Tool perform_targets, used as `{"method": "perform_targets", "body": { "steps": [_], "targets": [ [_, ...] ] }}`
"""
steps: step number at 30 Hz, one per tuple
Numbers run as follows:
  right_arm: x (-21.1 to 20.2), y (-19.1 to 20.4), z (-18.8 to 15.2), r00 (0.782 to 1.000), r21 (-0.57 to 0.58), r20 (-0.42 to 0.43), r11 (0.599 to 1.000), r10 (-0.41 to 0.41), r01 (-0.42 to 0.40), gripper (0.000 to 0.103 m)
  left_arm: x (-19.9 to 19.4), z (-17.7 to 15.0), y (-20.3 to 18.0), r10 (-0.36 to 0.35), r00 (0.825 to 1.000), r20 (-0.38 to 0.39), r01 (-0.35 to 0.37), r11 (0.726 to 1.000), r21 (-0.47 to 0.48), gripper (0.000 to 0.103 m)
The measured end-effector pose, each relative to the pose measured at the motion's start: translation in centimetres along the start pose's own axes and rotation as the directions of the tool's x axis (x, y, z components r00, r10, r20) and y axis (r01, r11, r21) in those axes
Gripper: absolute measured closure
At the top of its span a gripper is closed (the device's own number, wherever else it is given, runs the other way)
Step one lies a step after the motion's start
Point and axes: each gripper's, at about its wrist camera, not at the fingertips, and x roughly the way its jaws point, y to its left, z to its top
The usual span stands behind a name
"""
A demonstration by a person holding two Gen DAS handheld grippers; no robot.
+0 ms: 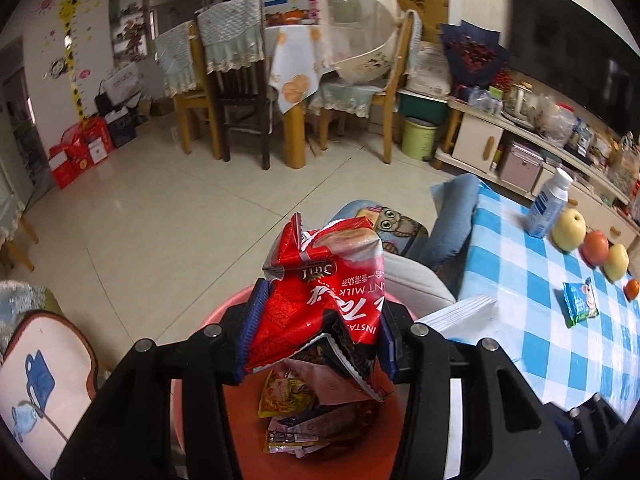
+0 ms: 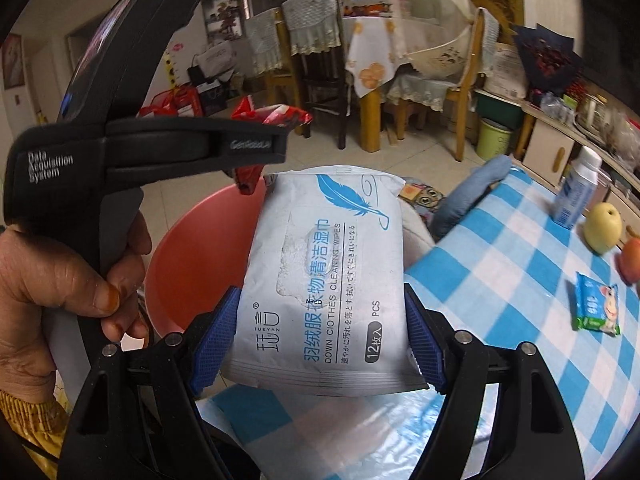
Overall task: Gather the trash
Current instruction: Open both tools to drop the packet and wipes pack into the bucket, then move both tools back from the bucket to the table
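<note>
Left gripper (image 1: 316, 344) is clamped on a crumpled red packet (image 1: 324, 292) right over the pink bin (image 1: 208, 320). Right gripper (image 2: 320, 344) pinches a white wipes pack (image 2: 324, 276) at the counter (image 2: 500, 280) edge, with bare floor (image 1: 180, 208) beyond.

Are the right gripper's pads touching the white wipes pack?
Touching. The right wrist view shows both blue pads of the right gripper pressed against the sides of the white wipes pack, pinching it.

Left hand-held gripper (image 1: 316, 344) clamped, right hand-held gripper (image 2: 320, 340) gripping (wider)
</note>
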Motion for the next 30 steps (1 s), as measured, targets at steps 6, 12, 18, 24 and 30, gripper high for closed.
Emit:
{"method": "perform_targets", "body": {
  "steps": [6, 12, 18, 24, 30],
  "targets": [
    [2.6, 1.7, 0.3, 0.999, -0.049, -0.032, 0.999, -0.015, 0.014, 0.019, 0.8, 0.0, 1.4, 0.079, 0.997, -0.022, -0.080, 0.997, -0.025, 0.038],
    [1.4, 0.2, -0.3, 1.000, -0.009, -0.001, 1.000, -0.027, 0.027, 0.014, 0.6, 0.1, 1.0, 0.100, 0.995, -0.006, -0.100, 0.995, -0.011, 0.021],
    [-0.1, -1.0, -1.3, 0.997, 0.017, 0.017, 0.997, -0.073, 0.073, 0.014, 0.8, 0.0, -0.7, 0.103, 0.995, 0.001, -0.103, 0.994, 0.040, 0.016],
    [-1.4, -1.9, -2.7, 0.994, 0.020, 0.016, 0.994, -0.106, 0.106, 0.014, 0.9, -0.3, -2.7, 0.095, 0.996, 0.001, -0.094, 0.990, 0.101, 0.016],
    [-2.5, -3.0, -4.0, 0.992, 0.028, 0.014, 0.992, -0.126, 0.126, 0.014, 1.0, -0.6, -5.0, 0.088, 0.996, 0.009, -0.089, 0.983, 0.163, 0.016]
  ]
}}
